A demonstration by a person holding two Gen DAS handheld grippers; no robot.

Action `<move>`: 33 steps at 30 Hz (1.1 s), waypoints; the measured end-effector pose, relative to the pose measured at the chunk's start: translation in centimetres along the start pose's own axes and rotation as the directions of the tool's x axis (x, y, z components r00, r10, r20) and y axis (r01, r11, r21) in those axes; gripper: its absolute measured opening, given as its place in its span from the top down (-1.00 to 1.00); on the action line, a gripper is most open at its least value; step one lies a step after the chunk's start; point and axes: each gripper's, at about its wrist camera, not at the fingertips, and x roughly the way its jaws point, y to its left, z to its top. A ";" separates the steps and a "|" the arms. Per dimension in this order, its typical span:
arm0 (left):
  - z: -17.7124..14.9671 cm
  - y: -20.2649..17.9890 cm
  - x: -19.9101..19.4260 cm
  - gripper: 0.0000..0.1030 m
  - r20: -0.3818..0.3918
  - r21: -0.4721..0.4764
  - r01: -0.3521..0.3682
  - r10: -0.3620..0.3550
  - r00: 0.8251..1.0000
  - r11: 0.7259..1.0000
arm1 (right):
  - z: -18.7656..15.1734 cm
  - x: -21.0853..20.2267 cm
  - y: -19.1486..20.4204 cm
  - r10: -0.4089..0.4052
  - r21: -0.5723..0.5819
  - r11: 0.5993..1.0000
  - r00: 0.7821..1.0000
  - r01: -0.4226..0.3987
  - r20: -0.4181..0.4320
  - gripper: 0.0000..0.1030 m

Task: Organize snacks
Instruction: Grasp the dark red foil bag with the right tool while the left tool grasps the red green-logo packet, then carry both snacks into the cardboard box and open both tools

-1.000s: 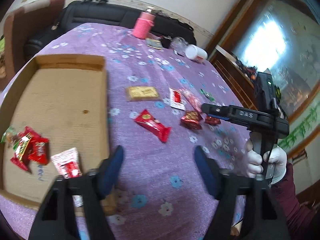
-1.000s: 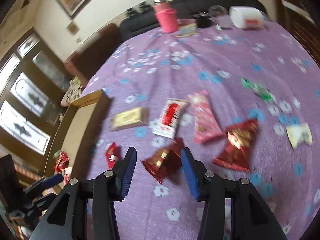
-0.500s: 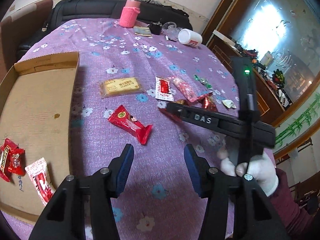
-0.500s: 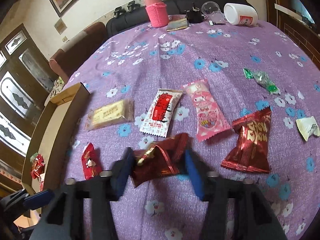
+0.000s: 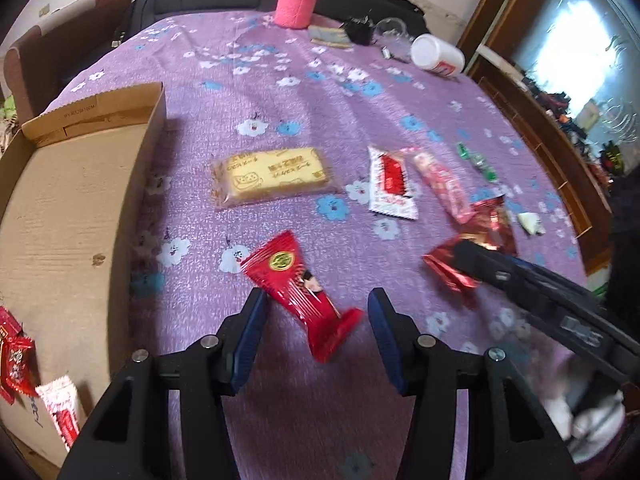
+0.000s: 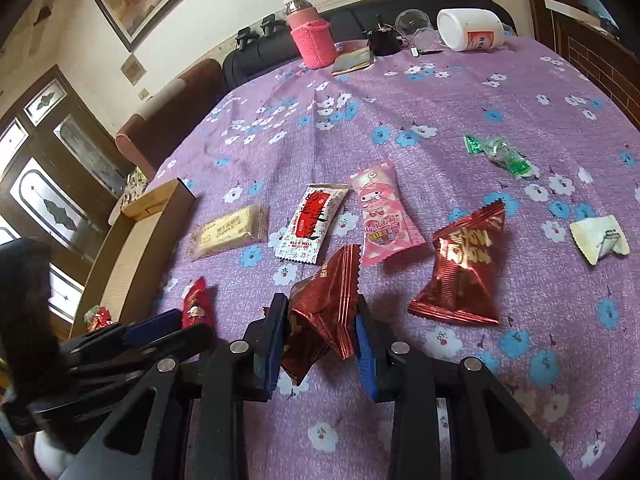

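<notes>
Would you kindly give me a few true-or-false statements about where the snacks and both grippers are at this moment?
1. The right gripper is shut on a dark red foil packet. True.
2. The left gripper is shut on the bright red packet. False: it is open, with the packet lying between its fingers.
3. The cardboard box holds some snacks. True.
4. The yellow cake bar lies inside the box. False: it lies on the purple tablecloth.
5. The white jar stands upright. False: it lies on its side.
</notes>
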 end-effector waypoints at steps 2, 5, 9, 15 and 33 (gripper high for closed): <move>0.0 -0.3 0.1 0.46 0.027 0.027 -0.019 0.018 0.999 0.999 | -0.1 -0.2 -0.1 0.004 0.004 1.000 1.000 -0.004 0.003 0.34; -0.1 -0.4 0.1 0.48 0.041 0.045 -0.023 0.021 0.999 0.999 | -0.2 -0.4 -0.2 0.007 0.006 1.000 1.000 -0.007 0.004 0.35; -0.3 0.2 -0.9 0.63 0.055 0.026 0.022 -0.023 0.998 0.999 | -0.5 -0.8 0.0 0.021 0.009 1.000 1.000 -0.021 0.004 0.34; -0.7 2.0 -3.9 0.63 0.113 -0.026 0.078 -0.074 0.991 0.997 | -0.2 -1.6 2.1 0.039 -0.034 0.999 0.999 -0.038 0.016 0.34; -2.3 17.1 -12.4 0.63 0.262 -0.286 -0.008 0.086 0.961 0.958 | 1.0 1.4 16.0 0.194 -0.229 0.951 0.977 -0.209 -0.087 0.33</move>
